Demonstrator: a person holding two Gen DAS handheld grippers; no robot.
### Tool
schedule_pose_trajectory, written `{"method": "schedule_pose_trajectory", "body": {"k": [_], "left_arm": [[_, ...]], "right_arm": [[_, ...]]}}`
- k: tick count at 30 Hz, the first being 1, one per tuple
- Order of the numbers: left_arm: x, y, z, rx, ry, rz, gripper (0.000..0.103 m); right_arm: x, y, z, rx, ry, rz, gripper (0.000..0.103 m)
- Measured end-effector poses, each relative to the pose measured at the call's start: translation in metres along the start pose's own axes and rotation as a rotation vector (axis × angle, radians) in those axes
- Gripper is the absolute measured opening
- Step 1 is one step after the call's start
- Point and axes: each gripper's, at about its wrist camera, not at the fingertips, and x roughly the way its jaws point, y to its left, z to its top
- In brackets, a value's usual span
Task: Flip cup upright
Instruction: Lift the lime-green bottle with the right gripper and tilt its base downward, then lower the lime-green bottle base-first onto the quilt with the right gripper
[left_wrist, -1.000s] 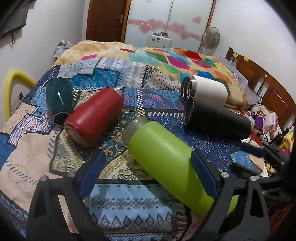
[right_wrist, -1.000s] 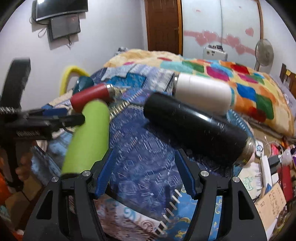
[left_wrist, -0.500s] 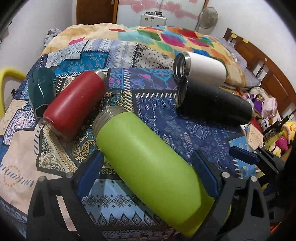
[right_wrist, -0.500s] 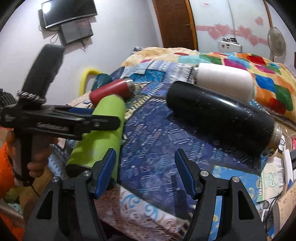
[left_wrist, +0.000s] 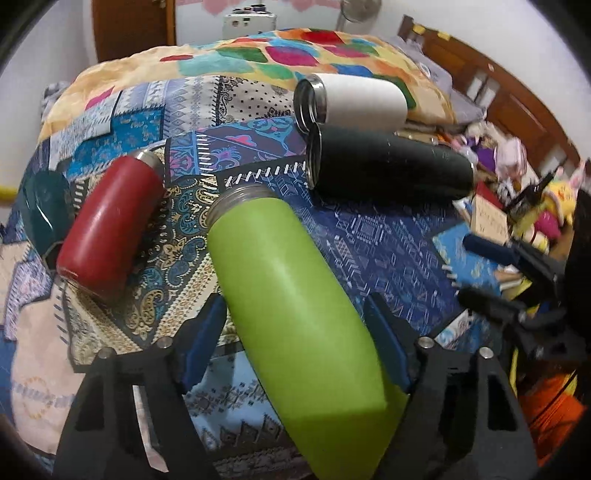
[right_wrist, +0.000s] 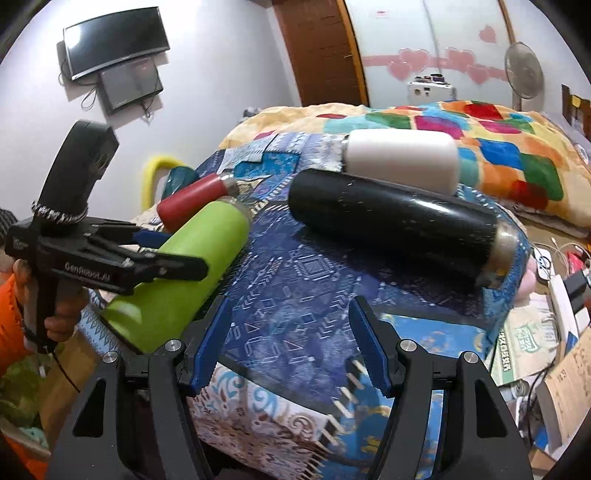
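Since a second ago, your left gripper (left_wrist: 295, 332) has slid forward, so the green cup (left_wrist: 291, 295) now fills the space between its blue fingers (left_wrist: 203, 336). The fingers are apart, one on each side of the cup. You cannot tell if they touch it yet.

The green cup lies on its side on the bed (left_wrist: 369, 236). Its long body points straight away from your left gripper, a bit to the left. The open metal mouth is at the far end and the flat bottom is near you. So to stand it up, I think you must squeeze first, then tip the far end up.

Your right gripper (right_wrist: 291, 343) is apart too and holds nothing. It hangs over the blue blanket, well off to the side of the green cup. The left one is much nearer.

The red cup (left_wrist: 107, 229), black cup (left_wrist: 388, 170) and white cup (left_wrist: 354, 99) also lie on their sides farther ahead.
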Motion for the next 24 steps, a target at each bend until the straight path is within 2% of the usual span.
{"method": "schedule_pose_trajectory", "body": {"k": [7,11,14,19,24], "left_arm": [[0.017,0.002,0.019,0.016,0.109,0.021,0.076],[0.037,0.011,0.030,-0.021,0.164,0.016,0.075],[0.040,0.015,0.034,-0.045,0.173,0.011,0.071],[0.027,0.011,0.030,-0.025,0.121,0.024,0.067],[-0.012,0.004,0.025,-0.009,0.012,-0.001,0.064]], "right_arm": [[-0.003,0.003,0.004,-0.014,-0.037,-0.039,0.062],[-0.005,0.005,0.009,-0.015,-0.061,-0.047,0.063],[-0.008,0.007,0.012,-0.020,-0.079,-0.061,0.063],[-0.013,0.011,0.016,-0.029,-0.095,-0.053,0.063],[-0.018,0.018,0.021,-0.043,-0.115,-0.051,0.064]]}}
